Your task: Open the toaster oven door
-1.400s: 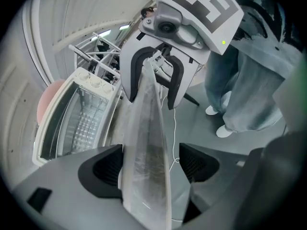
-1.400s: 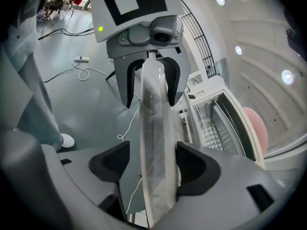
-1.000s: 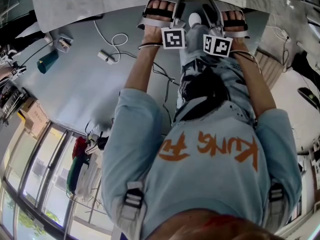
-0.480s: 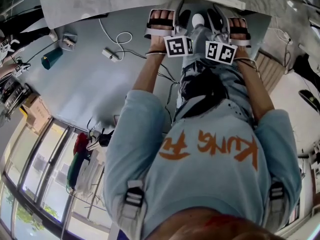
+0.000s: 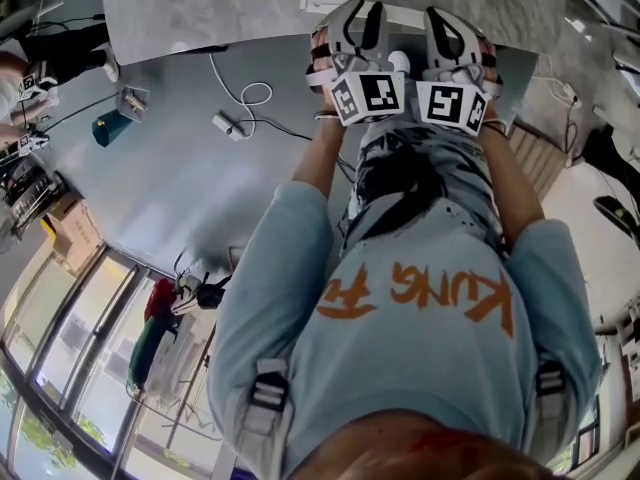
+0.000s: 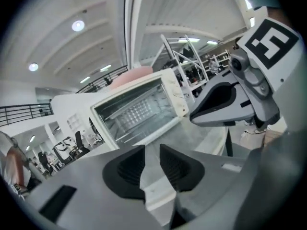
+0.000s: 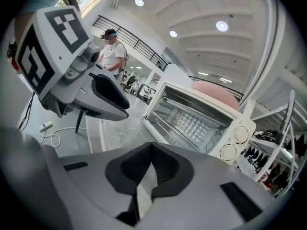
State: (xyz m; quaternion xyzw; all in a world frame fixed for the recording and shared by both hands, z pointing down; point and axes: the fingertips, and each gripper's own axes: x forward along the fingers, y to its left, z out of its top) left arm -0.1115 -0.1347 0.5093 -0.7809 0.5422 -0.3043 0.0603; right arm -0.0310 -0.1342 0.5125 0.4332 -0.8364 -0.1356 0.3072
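The white toaster oven [image 6: 139, 109] stands on a grey marbled table [image 5: 200, 8]. Its glass door [image 7: 122, 128] hangs down flat, and the wire rack inside shows [image 7: 192, 121]. Two knobs sit on its right panel [image 7: 235, 143]. My left gripper [image 6: 152, 150] is held in the air before the oven. Its jaws are closing, a narrow gap is left, and nothing is between them. My right gripper [image 7: 152, 145] is beside it, shut and empty. In the head view both grippers [image 5: 355, 18] [image 5: 450, 28] are side by side at the table's edge.
White cables [image 5: 250, 98] and a teal object [image 5: 108, 128] lie on the grey floor to the left. A person in a white shirt [image 7: 112, 51] stands far behind the table. A pink thing [image 7: 216, 90] shows behind the oven, and a metal frame [image 6: 182, 56] stands beyond it.
Both grippers have moved away from my body toward the table and drawn closer together. Their jaws, spread wide before, have come together.
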